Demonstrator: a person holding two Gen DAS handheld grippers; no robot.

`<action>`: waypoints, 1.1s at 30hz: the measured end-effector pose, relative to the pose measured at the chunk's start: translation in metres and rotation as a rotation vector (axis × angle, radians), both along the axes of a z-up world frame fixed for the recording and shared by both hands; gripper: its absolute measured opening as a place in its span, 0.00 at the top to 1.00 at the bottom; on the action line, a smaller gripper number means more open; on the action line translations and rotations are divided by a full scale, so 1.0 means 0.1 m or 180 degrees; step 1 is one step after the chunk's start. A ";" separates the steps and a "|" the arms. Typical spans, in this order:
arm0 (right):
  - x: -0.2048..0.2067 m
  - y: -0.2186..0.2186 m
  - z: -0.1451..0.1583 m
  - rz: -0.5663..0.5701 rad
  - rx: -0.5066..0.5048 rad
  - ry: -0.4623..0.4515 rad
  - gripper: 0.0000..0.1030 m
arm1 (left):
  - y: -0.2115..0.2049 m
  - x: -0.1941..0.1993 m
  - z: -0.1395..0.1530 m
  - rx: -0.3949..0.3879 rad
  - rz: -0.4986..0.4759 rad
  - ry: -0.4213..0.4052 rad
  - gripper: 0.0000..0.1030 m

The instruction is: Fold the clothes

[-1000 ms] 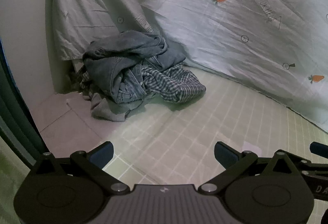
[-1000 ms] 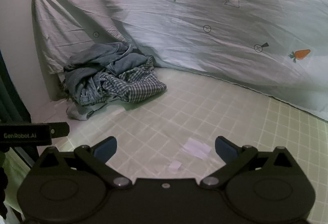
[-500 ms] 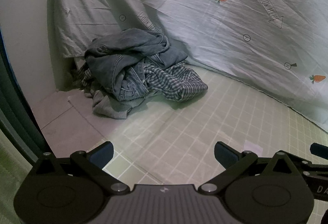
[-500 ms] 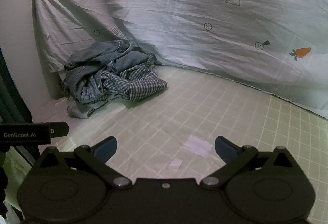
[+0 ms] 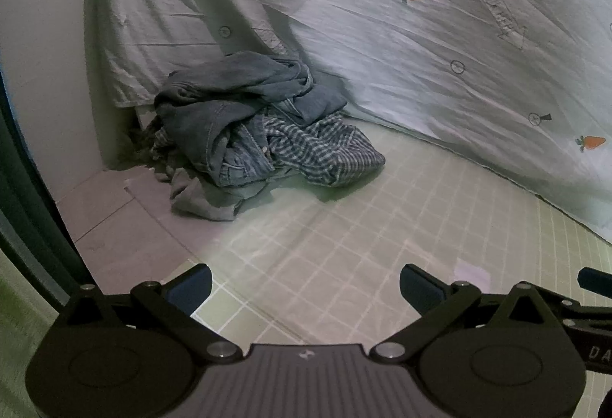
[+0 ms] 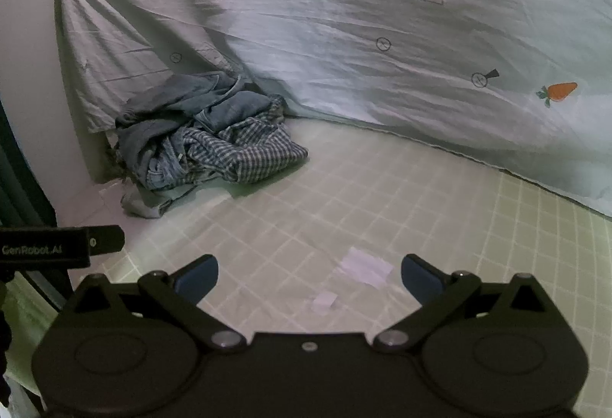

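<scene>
A crumpled pile of clothes [image 5: 244, 134] lies in the far left corner of a green checked surface [image 5: 344, 245]: grey-blue denim on top, a blue checked shirt [image 5: 325, 154] spilling to the right. In the right wrist view the same pile of clothes [image 6: 199, 138] sits further off, with the checked shirt [image 6: 256, 150] at its front. My left gripper [image 5: 305, 287] hovers open well short of the pile, nothing between its fingers. My right gripper [image 6: 309, 276] is open too, empty, over the checked surface [image 6: 344, 211].
A pale sheet with carrot prints [image 5: 440, 35] hangs behind the pile and slopes down to the right. Two small pale paper scraps [image 6: 367, 266] lie on the checked surface before the right gripper. A dark frame edge [image 5: 23, 188] runs along the left. The left gripper's body [image 6: 57, 247] shows at left.
Both views have shifted slightly, the pile sitting a little lower and nearer in the left wrist view. Both grippers stay open and empty.
</scene>
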State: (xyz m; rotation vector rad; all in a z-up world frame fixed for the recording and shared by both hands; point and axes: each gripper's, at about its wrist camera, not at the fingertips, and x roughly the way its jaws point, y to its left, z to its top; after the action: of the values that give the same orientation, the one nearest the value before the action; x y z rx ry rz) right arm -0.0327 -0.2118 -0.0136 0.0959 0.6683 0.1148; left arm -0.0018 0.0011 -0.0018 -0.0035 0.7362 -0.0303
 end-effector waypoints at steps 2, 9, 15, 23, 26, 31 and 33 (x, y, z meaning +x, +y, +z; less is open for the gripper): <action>0.00 -0.01 -0.01 -0.0008 -0.0005 0.0009 0.00 | 0.00 0.00 -0.01 0.0000 -0.0006 0.0006 0.00; 0.03 -0.02 -0.06 -0.0006 -0.0046 0.0019 0.00 | 0.00 0.03 -0.03 0.0014 0.0017 0.0036 0.00; 0.11 0.01 -0.09 0.0078 -0.0074 -0.0012 0.00 | 0.01 0.09 -0.04 0.0025 0.0045 0.0067 0.00; 0.37 0.03 -0.12 0.0220 -0.0048 -0.0039 0.00 | 0.02 0.30 -0.06 0.0030 -0.0024 0.0094 0.00; 0.53 0.04 -0.13 0.0277 -0.0060 -0.0031 0.00 | 0.04 0.46 -0.02 0.0032 0.0017 0.0043 0.00; 0.93 0.11 -0.06 0.0491 -0.0112 -0.0087 0.00 | 0.18 0.83 0.06 -0.0095 0.0154 0.0008 0.00; 1.12 0.17 -0.01 0.0555 -0.0191 -0.0142 0.00 | 0.26 1.01 0.08 -0.0079 0.0227 -0.0009 0.00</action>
State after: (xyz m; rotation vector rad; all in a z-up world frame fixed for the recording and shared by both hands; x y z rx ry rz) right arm 0.0794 -0.1946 -0.0144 -0.0228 0.6343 0.2638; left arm 0.0990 0.0268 0.0063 -0.0534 0.7323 0.0285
